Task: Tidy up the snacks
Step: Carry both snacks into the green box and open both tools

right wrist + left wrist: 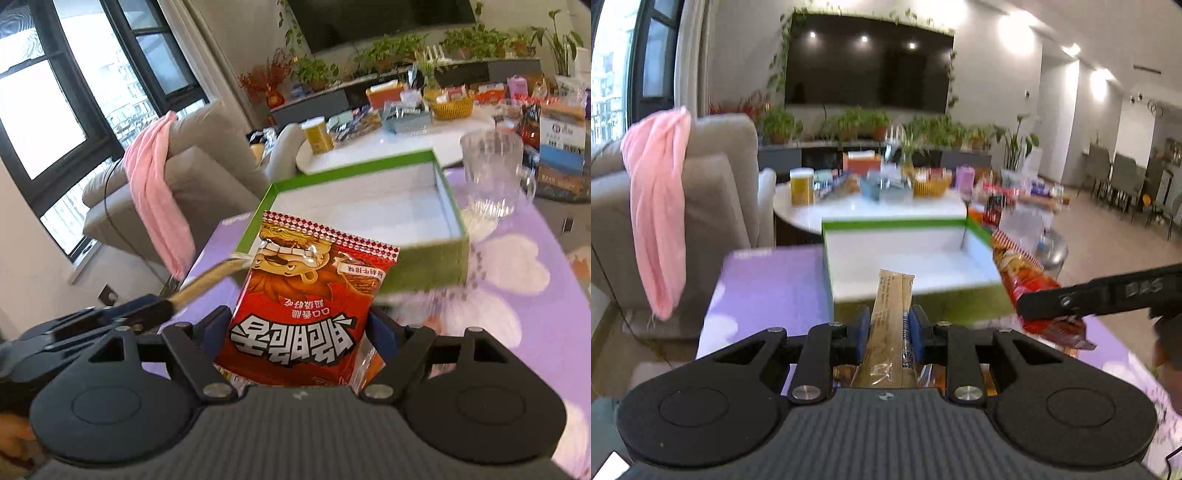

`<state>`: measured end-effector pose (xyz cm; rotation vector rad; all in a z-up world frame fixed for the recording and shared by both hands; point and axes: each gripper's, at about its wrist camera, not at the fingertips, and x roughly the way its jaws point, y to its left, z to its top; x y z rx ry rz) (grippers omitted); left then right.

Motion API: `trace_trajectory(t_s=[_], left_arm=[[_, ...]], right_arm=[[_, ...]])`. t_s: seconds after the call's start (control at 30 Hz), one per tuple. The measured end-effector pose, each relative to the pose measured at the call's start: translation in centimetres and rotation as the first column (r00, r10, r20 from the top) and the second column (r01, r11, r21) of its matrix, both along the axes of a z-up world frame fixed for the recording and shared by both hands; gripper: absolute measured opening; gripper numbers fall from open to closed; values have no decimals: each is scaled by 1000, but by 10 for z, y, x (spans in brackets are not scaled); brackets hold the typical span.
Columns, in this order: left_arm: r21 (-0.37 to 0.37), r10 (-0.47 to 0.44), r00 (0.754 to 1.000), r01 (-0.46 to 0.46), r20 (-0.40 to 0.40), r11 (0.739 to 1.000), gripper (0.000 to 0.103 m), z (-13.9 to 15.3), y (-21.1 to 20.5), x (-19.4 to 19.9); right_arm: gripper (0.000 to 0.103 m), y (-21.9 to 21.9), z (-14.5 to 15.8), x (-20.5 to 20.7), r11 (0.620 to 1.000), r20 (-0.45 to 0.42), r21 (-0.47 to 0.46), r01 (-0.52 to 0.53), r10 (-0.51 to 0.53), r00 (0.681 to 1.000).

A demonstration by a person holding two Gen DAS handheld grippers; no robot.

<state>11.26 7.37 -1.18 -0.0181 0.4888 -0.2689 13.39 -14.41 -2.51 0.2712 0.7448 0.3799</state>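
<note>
My left gripper is shut on a long tan snack stick packet that points at the green box, held just before its near wall. The box is open with a white inside; it also shows in the right wrist view. My right gripper is shut on a red snack bag with a cartoon lion, held above the purple table cover near the box's front edge. The red bag and the right gripper's arm show at the right in the left wrist view. The left gripper with the stick shows at the left in the right wrist view.
A purple tablecloth covers the near table. A clear glass pitcher stands right of the box. A white round table behind holds several snacks, a yellow basket and a yellow can. A grey sofa with a pink cloth is at the left.
</note>
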Motion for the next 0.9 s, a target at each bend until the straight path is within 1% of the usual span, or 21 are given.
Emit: trace_trajectory(t_s=[0.13, 0.3, 0.43, 0.67, 0.8, 0.9], left_arm=[[17, 50, 998, -51, 50, 999, 22, 9, -11, 27], [16, 76, 996, -77, 45, 997, 22, 11, -27, 74], [17, 74, 997, -75, 35, 997, 22, 7, -41, 107], [28, 77, 997, -77, 2, 997, 22, -13, -57, 151], [42, 82, 996, -81, -33, 996, 23, -30, -59, 167], [33, 87, 995, -85, -58, 996, 23, -40, -58, 177]], right_arm=[[47, -4, 6, 23, 999, 36, -36, 27, -25, 999], [47, -7, 5, 55, 995, 60, -91, 49, -44, 997], [47, -14, -1, 79, 993, 57, -103, 54, -48, 997], [47, -19, -17, 115, 991, 37, -121, 51, -47, 998], [47, -18, -29, 131, 991, 16, -125, 41, -39, 999], [47, -15, -39, 140, 991, -3, -128, 35, -36, 999]])
